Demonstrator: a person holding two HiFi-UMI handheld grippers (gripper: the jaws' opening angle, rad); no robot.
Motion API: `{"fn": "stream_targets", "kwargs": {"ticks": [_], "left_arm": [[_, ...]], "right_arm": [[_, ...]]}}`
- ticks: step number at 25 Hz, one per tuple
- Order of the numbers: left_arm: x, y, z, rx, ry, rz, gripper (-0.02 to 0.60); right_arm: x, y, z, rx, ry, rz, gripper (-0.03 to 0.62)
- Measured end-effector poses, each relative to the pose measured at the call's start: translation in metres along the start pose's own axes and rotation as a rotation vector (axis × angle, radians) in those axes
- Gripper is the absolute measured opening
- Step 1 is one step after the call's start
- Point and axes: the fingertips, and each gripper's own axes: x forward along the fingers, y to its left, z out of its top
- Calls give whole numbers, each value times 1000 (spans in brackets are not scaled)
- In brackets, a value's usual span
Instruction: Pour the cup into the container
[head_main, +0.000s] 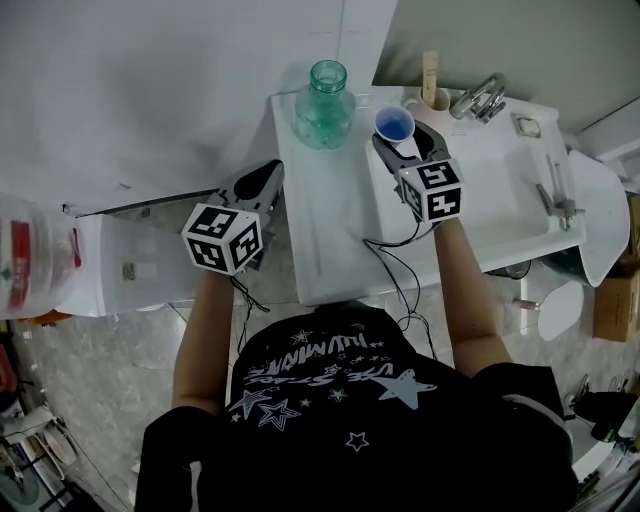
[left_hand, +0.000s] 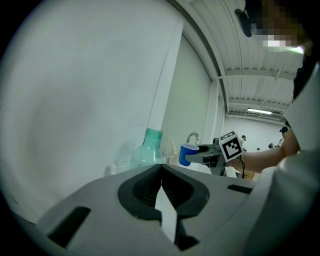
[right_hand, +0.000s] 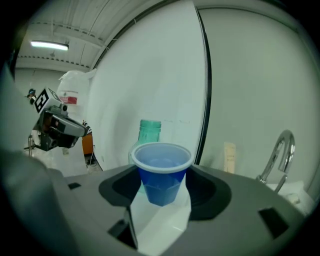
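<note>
**Holding the cup upright beside the bottle**

Grasping the blue cup (head_main: 394, 125), the right tool (head_main: 402, 138) has a jaw pressed to each side of it, just below the rim. The cup stands upright between the jaws with its mouth facing up. In the right gripper view its lower part looks darker than the upper part. It sits near the back of the white desk (head_main: 322, 225), at the edge of the sink (head_main: 500, 195), and the left gripper view shows it carried clear of the surface.

A green-tinted bottle (head_main: 327, 105) stands upright on the desk close to the wall. Its open neck is just to the left of the cup, and the two are near each other but not touching. From the right gripper view the bottle rises directly behind the cup.

The left tool (head_main: 272, 172) is clenched, its jaws meeting at the tips with nothing between them. It hangs off the left edge of the desk, well apart from the bottle, and points toward it.

A metal tap (head_main: 478, 98) stands at the back of the sink, with a wooden stick (head_main: 431, 72) upright beside it. A large water jug (head_main: 30, 255) lies at the far left.
</note>
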Motion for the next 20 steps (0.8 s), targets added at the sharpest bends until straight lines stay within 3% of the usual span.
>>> {"fn": "stream_targets", "kwargs": {"ticks": [10, 20], "left_arm": [[-4, -11, -27, -42, 38, -7, 11], [-10, -13, -51, -86, 72, 8, 12]], "right_arm": [[-3, 33, -47, 68, -49, 57, 281], [8, 62, -94, 100, -12, 112, 281]]}}
